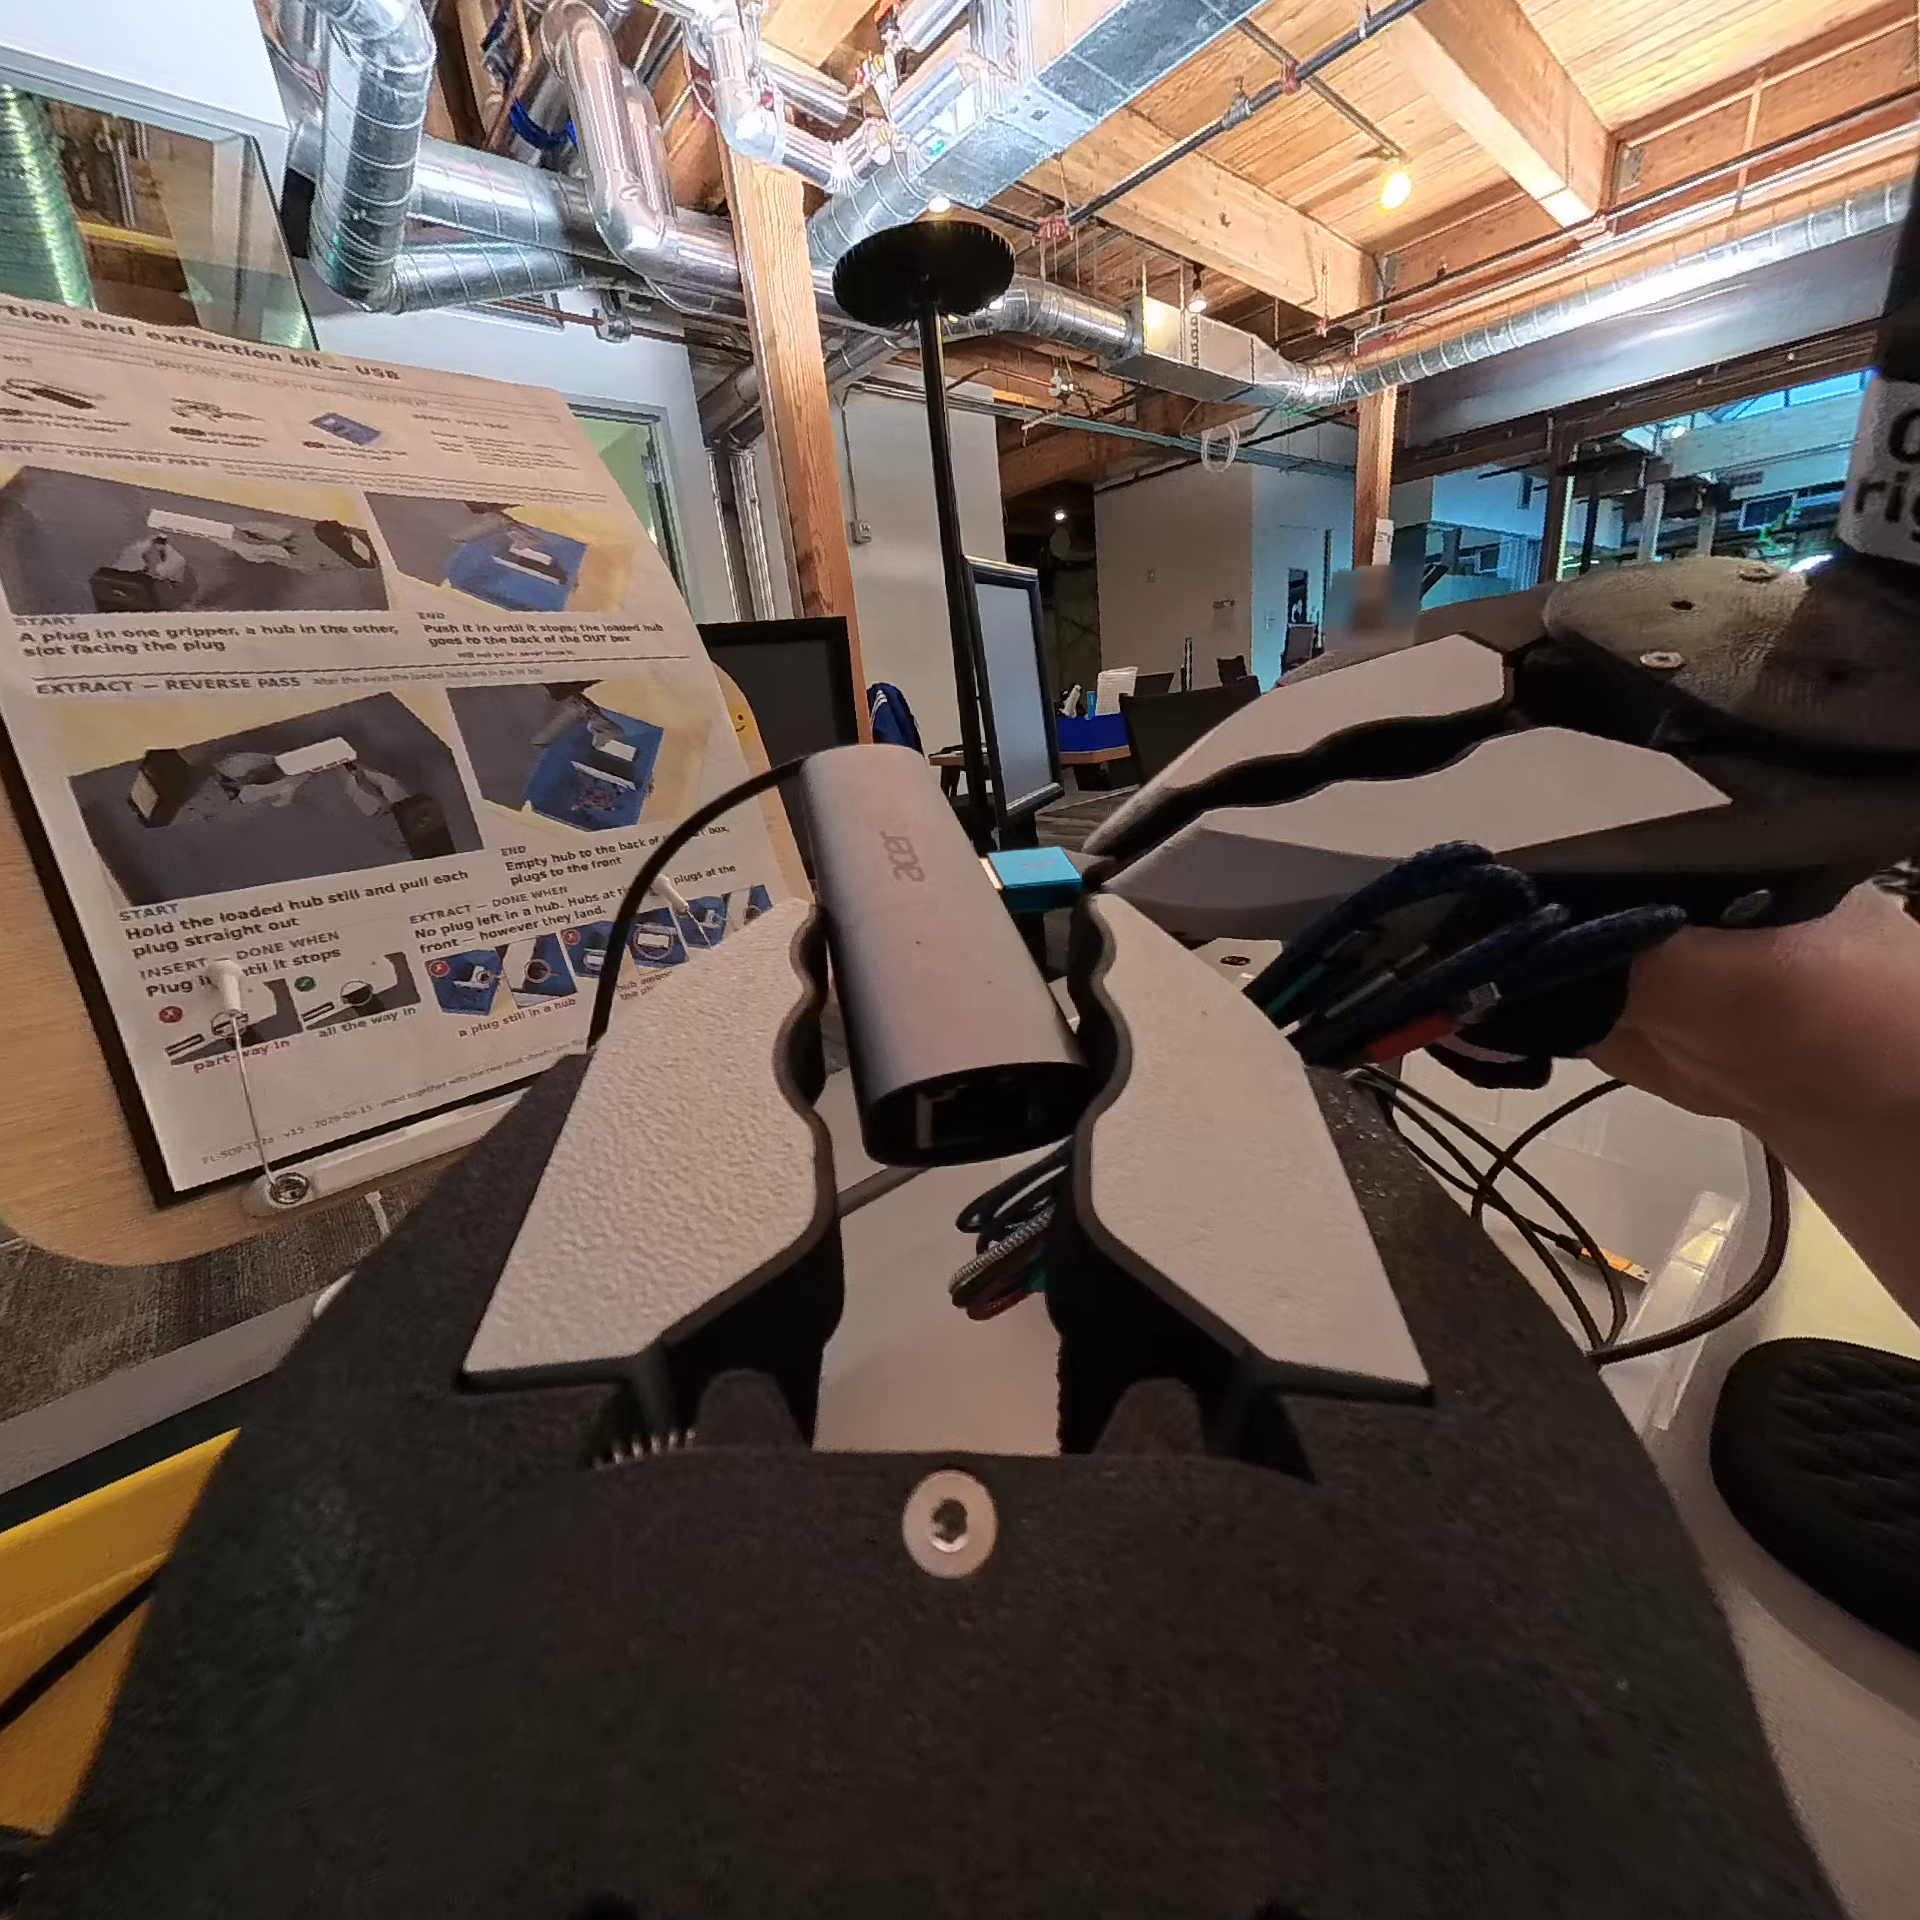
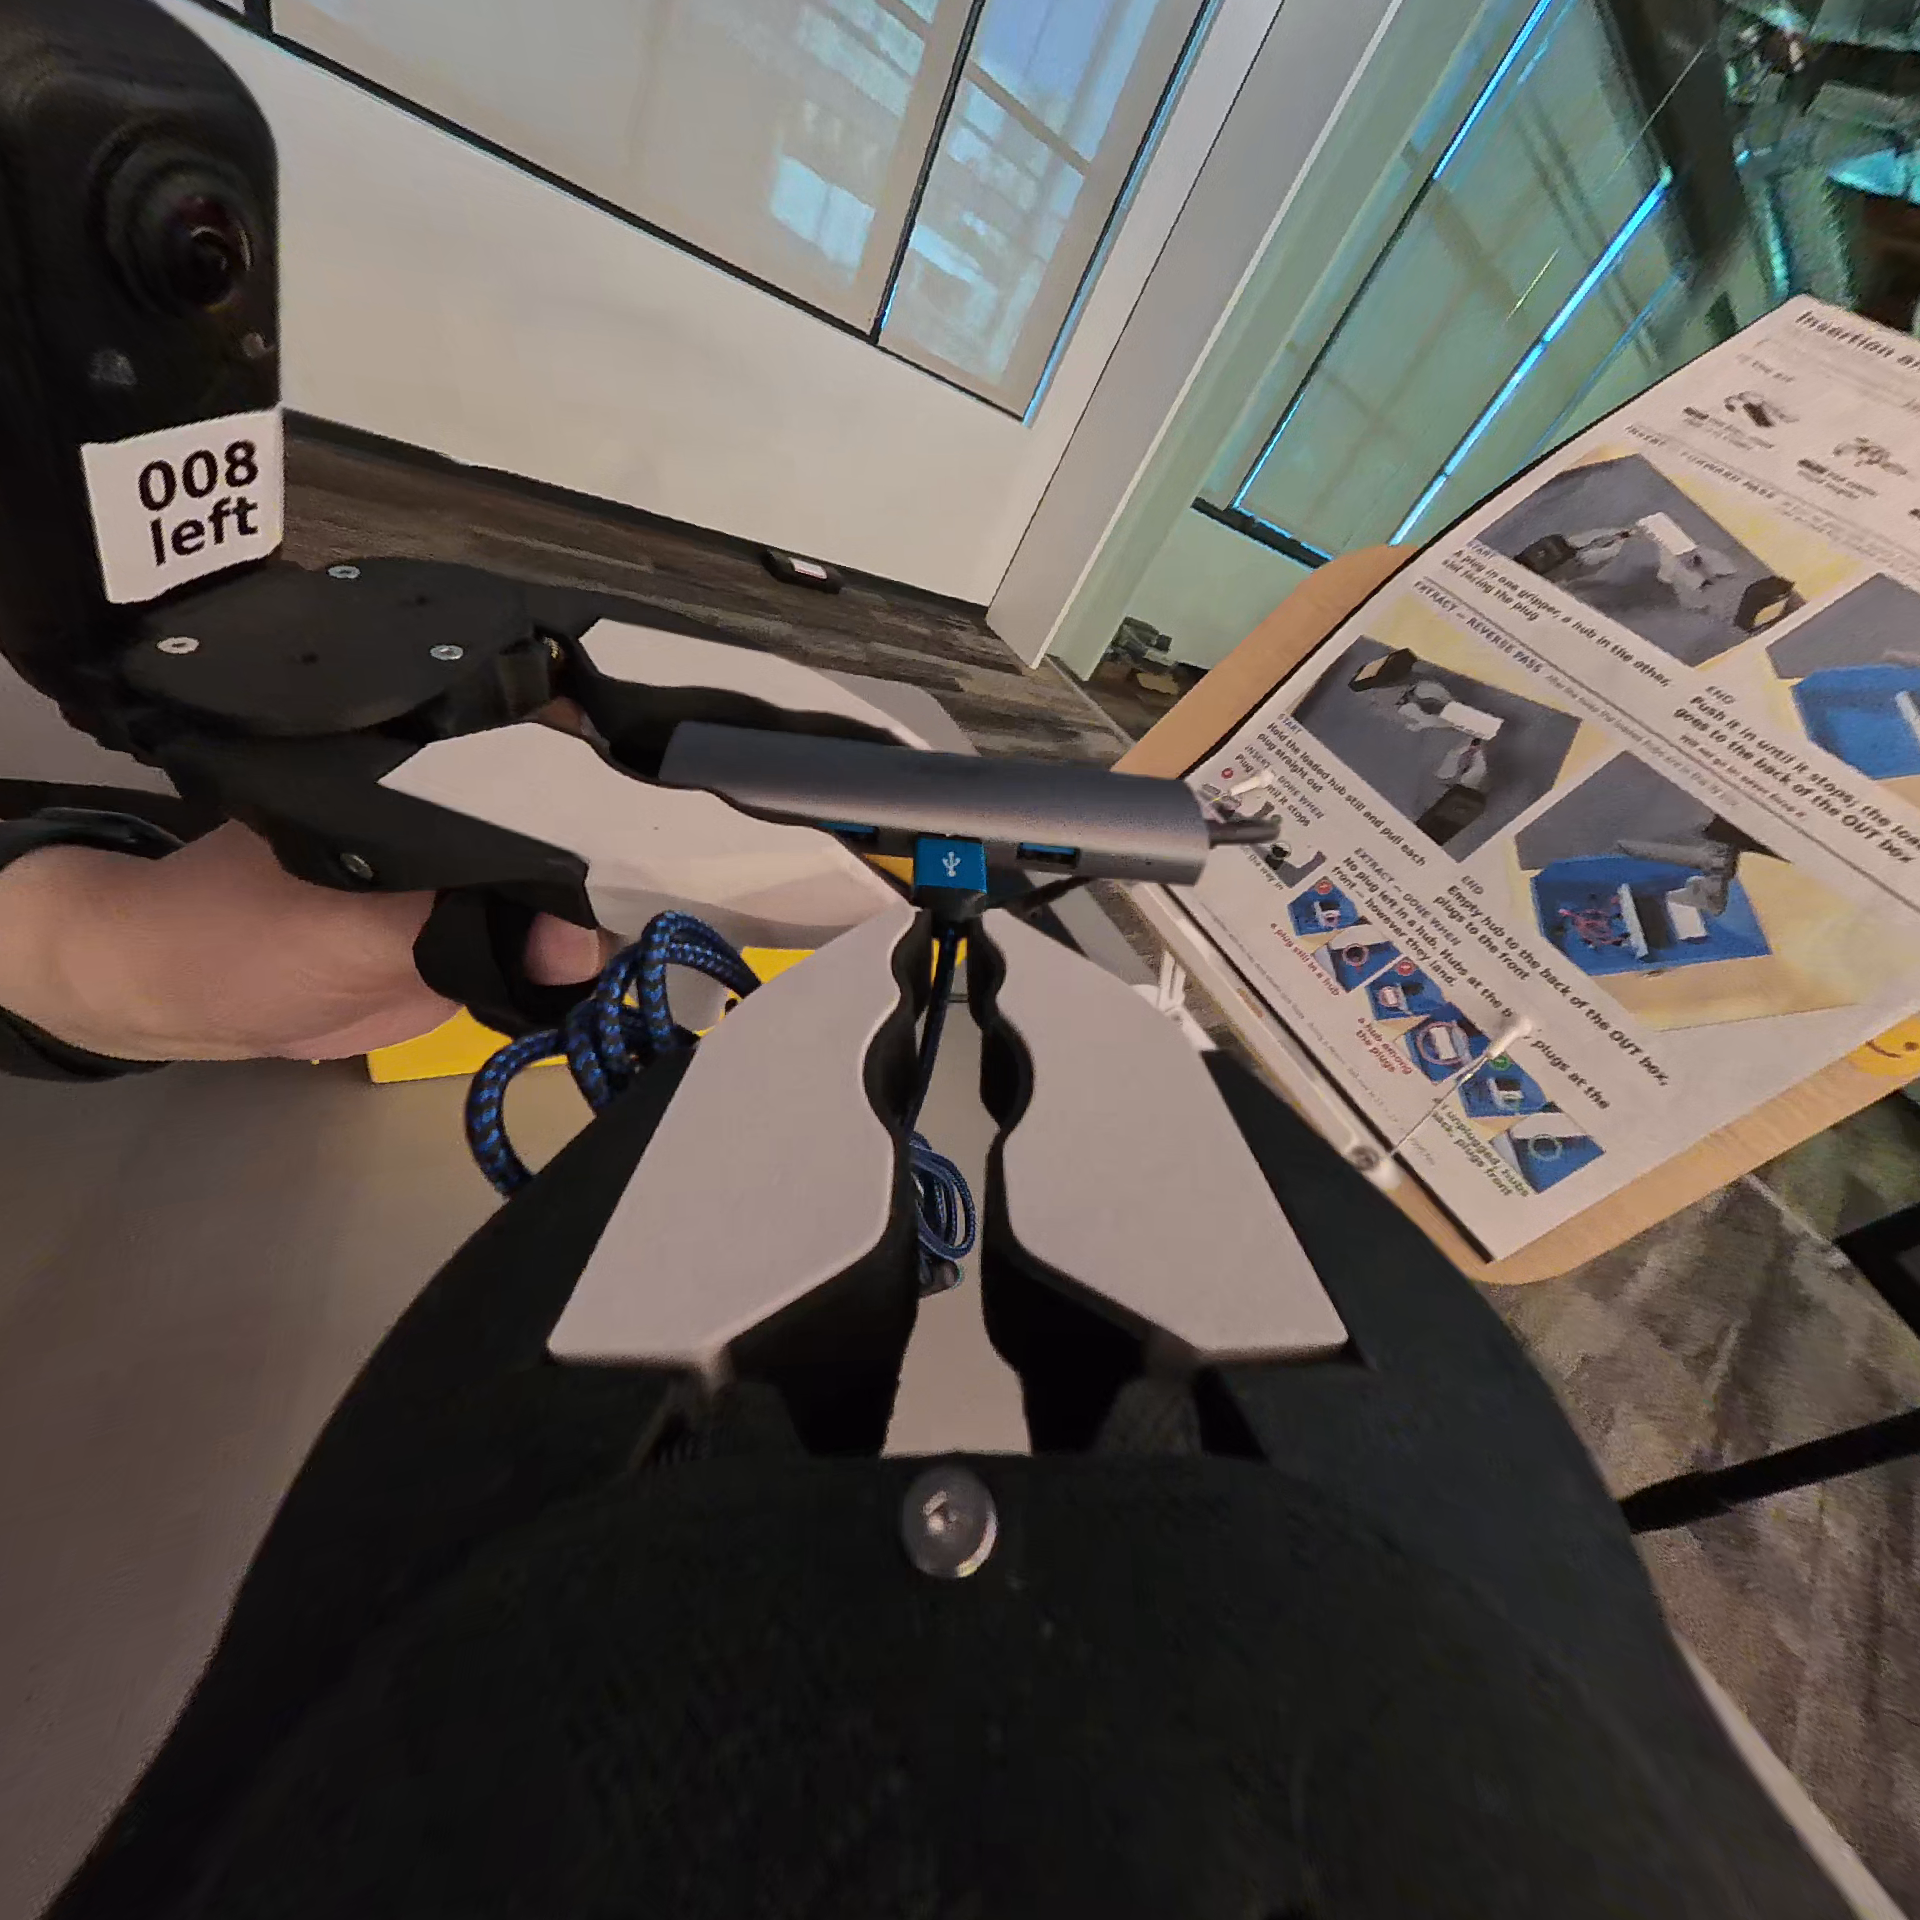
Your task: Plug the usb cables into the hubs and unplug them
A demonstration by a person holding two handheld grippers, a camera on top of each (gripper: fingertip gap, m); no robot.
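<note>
Grey hub clenched in left jaws, blue plug in right jaws

Bright daylight; fisheye-warped edges; slight blur

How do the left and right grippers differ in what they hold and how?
The left gripper clamps the grey hub across its body; the right gripper pinches the blue cable just behind the blue plug. The left gripper's jaws stand wider apart; the right gripper's are nearly closed. Both are shut on something, meeting where the plug sits in the hub's side.
</note>
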